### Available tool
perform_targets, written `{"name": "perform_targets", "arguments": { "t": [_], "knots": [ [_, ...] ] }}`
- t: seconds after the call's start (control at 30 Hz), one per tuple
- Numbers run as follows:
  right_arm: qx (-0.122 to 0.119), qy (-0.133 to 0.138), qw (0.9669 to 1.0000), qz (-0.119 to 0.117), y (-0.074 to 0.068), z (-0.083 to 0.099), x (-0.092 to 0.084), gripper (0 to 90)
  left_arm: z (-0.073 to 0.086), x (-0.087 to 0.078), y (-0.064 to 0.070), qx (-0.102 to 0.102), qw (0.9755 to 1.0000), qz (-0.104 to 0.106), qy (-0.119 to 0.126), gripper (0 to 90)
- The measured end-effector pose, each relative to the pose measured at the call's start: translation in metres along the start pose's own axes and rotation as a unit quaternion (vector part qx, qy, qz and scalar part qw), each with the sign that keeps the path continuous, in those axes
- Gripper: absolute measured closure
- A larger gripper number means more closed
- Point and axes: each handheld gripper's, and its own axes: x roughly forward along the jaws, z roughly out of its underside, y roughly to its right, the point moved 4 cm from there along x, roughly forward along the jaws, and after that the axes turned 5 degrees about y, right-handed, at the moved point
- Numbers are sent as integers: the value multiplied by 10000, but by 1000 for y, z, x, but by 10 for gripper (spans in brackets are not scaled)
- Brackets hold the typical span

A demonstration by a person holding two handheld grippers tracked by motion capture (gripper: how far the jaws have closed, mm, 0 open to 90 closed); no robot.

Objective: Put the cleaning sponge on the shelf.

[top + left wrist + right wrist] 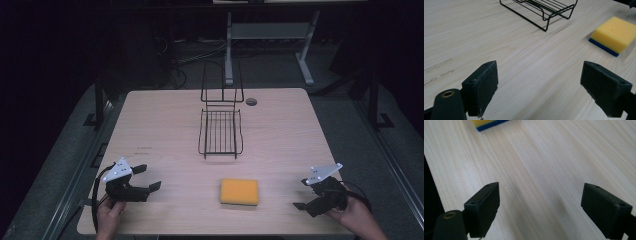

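A yellow sponge (pixel 239 191) with a blue underside lies flat near the table's front edge, between the two hands; it also appears at the upper right of the left gripper view (pixel 615 33) and at the top edge of the right gripper view (pixel 487 123). A black wire rack (pixel 220 131) stands in the middle of the table, its near corner in the left gripper view (pixel 541 11). My left gripper (pixel 149 178) rests at the front left, open and empty. My right gripper (pixel 303 194) rests at the front right, open and empty. Both sit well apart from the sponge.
The light wood table (pixel 150 130) has a round cable hole (pixel 251 101) near its far edge. Behind the table a grey metal stand (pixel 270 35) and cables lie on the dark floor. In the right gripper view the table's edge (pixel 435 187) runs close on the left.
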Motion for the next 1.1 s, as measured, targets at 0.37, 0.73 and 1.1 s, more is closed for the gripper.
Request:
{"name": "perform_targets", "arguments": {
  "t": [0.37, 0.73, 1.1],
  "knots": [
    [-156, 35, 9997, -178, -7, -19, 4, 152, -1, 0, 1, 7, 10000, 16, 14, 141],
    [-364, -77, 9987, -363, -11, -36, 10, 154, 0, -3, -2, -36, 10000, -15, 38, 141],
    [-506, -83, 9977, -450, -15, -52, 15, 154, 0, -3, -3, -14, 10000, -18, 39, 141]
  ]
}}
